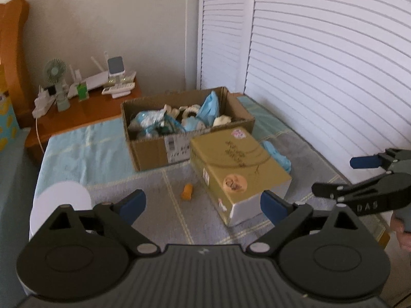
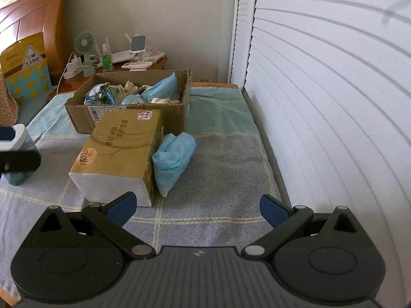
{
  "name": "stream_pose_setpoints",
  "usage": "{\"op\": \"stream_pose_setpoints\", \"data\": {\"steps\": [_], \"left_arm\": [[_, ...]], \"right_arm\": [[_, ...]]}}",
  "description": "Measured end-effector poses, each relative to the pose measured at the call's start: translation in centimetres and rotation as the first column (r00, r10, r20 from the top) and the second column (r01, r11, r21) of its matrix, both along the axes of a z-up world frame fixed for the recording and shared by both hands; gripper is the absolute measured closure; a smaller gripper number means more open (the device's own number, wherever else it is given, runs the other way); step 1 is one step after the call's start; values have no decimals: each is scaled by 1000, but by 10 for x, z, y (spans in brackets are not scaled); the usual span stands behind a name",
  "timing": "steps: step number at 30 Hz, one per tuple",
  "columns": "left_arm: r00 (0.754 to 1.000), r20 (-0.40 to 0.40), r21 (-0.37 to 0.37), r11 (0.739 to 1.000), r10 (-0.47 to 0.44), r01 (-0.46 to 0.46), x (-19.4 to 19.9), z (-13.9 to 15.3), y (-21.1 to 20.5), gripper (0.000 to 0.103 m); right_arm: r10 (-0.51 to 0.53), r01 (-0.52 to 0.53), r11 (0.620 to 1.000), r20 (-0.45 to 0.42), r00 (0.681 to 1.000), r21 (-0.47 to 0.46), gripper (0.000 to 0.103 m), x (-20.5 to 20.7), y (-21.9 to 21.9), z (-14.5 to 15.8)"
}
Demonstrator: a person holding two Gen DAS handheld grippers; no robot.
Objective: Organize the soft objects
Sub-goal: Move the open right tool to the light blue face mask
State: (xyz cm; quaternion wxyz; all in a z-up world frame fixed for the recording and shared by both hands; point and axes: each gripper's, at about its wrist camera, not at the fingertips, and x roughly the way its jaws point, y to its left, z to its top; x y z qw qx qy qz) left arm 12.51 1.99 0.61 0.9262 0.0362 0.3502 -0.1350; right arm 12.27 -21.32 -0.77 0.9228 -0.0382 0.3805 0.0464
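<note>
The left gripper point(image 1: 203, 205) is seen with its blue-padded fingers point(image 1: 132, 205) spread wide, and nothing is held or touched between them. The right gripper point(image 2: 197, 206) is likewise held wide open above the bedding, with nothing gripped; its dark linkage and one blue pad are also caught at the right edge of the left wrist view, with part of a hand point(image 1: 402, 231) below it.

A folded light blue soft bundle point(image 2: 173, 159) is shown plainly in the right wrist view, lying on the blanket and pressed against the side of the gold tissue pack point(image 2: 120, 154); in the left wrist view only a sliver of it is seen behind that pack. A small orange object point(image 1: 187, 191) lying on the blanket just beside the pack is shown only in the left wrist view, as is a white round shape point(image 1: 61, 205), too blurred to name. A yellow snack bag point(image 2: 24, 66) leaning at the headboard is seen fully only from the right.

The bed is covered by a checked blanket point(image 2: 218, 205) in grey and teal. White louvred doors point(image 2: 334, 102) are set along its right side. An open cardboard box point(image 2: 128, 102) filled with blue and cream soft items is placed beyond the pack, touching it. A wooden headboard point(image 2: 38, 7) and a bedside table point(image 1: 90, 110) are found further back, the latter crowded with a small green fan point(image 2: 84, 42) and chargers.
</note>
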Motion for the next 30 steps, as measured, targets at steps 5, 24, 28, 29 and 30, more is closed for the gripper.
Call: {"op": "stream_pose_setpoints", "data": {"steps": [5, 24, 28, 29, 30], "left_arm": [[1000, -4, 15, 1000, 18, -18, -2, -10, 0, 7], [996, -82, 7, 1000, 28, -28, 18, -44, 4, 3], [996, -87, 7, 1000, 30, -29, 20, -46, 4, 3], [996, -88, 8, 1000, 30, -29, 21, -46, 4, 3], [996, -87, 10, 1000, 30, -29, 20, -47, 4, 3]], "right_arm": [[-6, 6, 1000, -4, 1000, 20, 0, 7, -3, -2], [-15, 19, 993, -33, 999, 113, 0, 62, -14, -15], [-19, 24, 994, -50, 999, 106, 0, 68, -13, -22], [-19, 25, 994, -54, 998, 103, 0, 68, -13, -23], [-20, 26, 994, -57, 998, 102, 0, 68, -13, -24]]}}
